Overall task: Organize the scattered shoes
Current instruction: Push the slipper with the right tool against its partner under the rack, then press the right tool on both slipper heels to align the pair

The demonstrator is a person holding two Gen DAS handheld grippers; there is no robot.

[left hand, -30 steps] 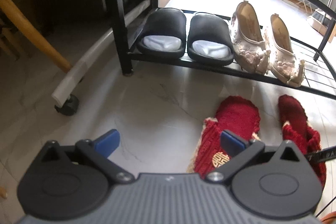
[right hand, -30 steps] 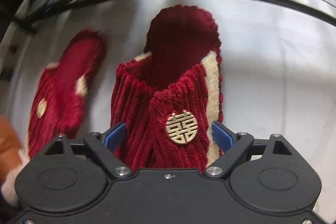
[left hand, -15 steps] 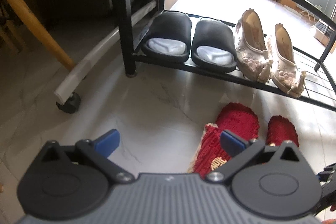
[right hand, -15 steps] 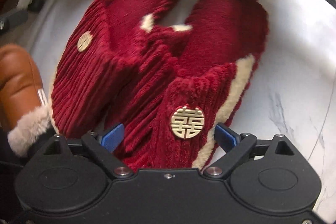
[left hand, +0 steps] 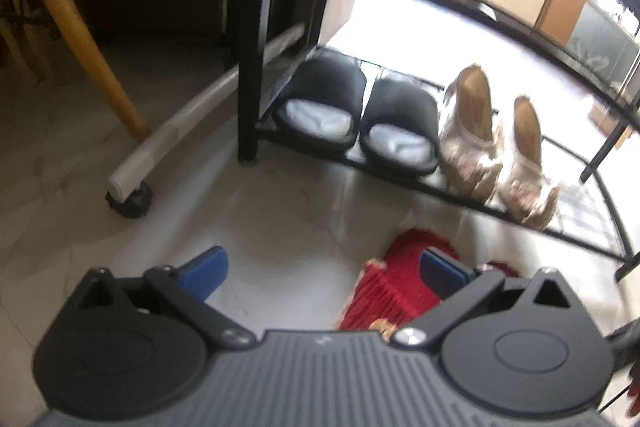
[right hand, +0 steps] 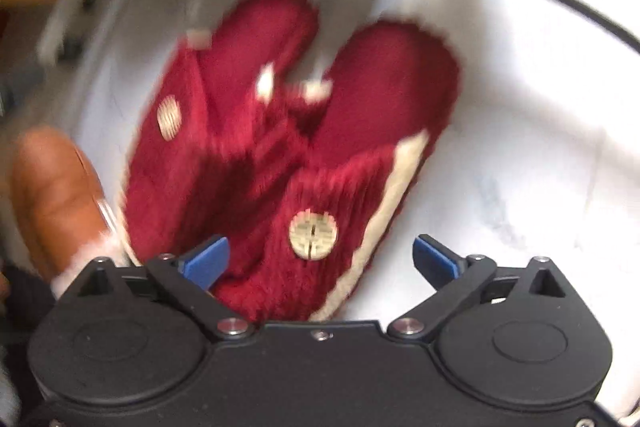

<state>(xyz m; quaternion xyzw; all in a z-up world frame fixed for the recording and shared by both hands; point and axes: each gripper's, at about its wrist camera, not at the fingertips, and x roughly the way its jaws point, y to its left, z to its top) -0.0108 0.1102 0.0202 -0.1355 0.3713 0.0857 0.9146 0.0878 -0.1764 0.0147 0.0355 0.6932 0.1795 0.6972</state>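
Two red corduroy slippers with gold emblems lie side by side on the pale floor. In the right wrist view the right slipper lies between the fingers of my right gripper, which stands open and apart from it; the left slipper lies beside it. My left gripper is open and empty above the floor; one red slipper shows behind its right finger. A black shoe rack holds black slides and beige flats.
A brown fur-trimmed boot sits left of the red slippers. A wooden chair leg and a white bar on a black caster stand left of the rack. The rack's right part has bare wire.
My right gripper has opened wider and let go of the right red slipper, which now lies on the floor beside its mate. The left gripper has lifted and tilted up slightly.
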